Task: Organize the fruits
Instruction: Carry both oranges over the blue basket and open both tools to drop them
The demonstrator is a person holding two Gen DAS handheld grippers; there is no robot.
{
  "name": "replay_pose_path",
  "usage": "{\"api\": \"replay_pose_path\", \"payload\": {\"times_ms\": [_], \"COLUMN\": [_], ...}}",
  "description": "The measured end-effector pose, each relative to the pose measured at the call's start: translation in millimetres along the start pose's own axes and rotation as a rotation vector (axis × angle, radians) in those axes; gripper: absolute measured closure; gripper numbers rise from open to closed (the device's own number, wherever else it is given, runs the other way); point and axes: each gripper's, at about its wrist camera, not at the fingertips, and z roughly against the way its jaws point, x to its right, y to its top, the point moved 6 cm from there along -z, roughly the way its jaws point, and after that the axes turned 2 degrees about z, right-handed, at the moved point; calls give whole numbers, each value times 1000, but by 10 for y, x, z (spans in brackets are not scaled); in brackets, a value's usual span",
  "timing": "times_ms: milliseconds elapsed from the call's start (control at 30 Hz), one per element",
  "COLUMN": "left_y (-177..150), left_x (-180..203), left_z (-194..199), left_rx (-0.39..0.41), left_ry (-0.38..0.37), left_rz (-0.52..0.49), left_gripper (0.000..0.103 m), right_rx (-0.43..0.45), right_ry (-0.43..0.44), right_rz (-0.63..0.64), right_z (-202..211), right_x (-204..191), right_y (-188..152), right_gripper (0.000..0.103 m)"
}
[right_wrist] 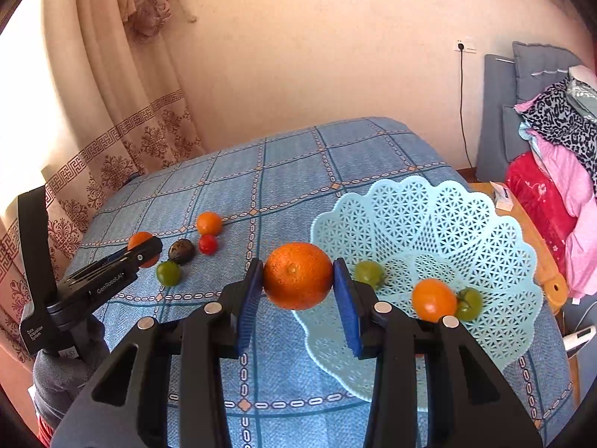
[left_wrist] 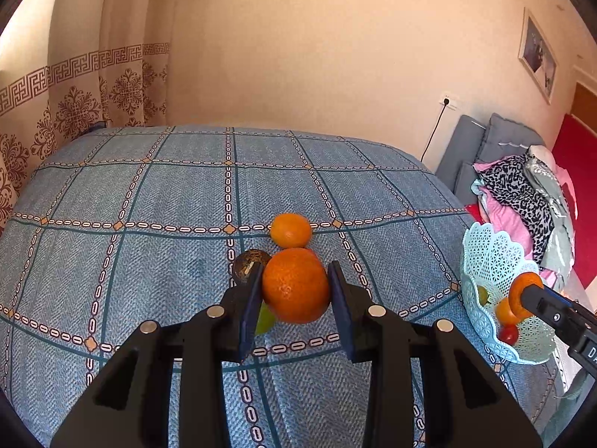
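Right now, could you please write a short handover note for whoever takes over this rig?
Left gripper: shut on an orange above the cloth.
Right gripper: shut on another orange near the basket rim.
In basket: one orange fruit, two green fruits.
Left on the tablecloth: small orange, red fruit, dark fruit, green fruit.
Next: likely drop both held oranges in, then collect those four.

- The basket (right_wrist: 429,224) sits on the table (right_wrist: 291,171) at the right, with 3 fruits inside.
- 4 loose fruits (right_wrist: 209,223) lie on the table, well left of the basket.
- Each tool, left tool (left_wrist: 295,285) and right tool (right_wrist: 297,275), has 1 fruit between its fingers.
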Motion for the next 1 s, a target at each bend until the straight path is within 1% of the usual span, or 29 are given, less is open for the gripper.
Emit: {"api": "replay_pose_path", "payload": {"times_ms": [167, 300, 600, 700, 733, 767, 1000], "left_y": [-3, -7, -54, -85, -94, -102, -128], "left_x": [82, 164, 402, 535, 582, 639, 1026], "left_z": [40, 65, 120, 159, 173, 186, 277], "left_rx": [9, 12, -6, -9, -11, -12, -17], "left_ry": [-4, -10, -48, -62, -69, -76, -137], "left_rz": [-24, -42, -66, -84, -91, -96, -136], "left_gripper": [68, 68, 68, 68, 68, 68, 68], "right_rx": [-5, -15, -31, -16, -8, 1, 59], "right_ry": [-51, -61, -41, -31, -28, -25, -55], "right_rz": [-53, -109, -163, -183, -190, -196, -206], "right_z": [51, 47, 27, 56, 73, 93, 259], "right_x": [333, 554, 686, 744, 763, 775, 914], "right_y": [-70, -101, -152, -140, -133, -122, -118], "right_gripper": [63, 63, 62, 60, 55, 53, 53]}}
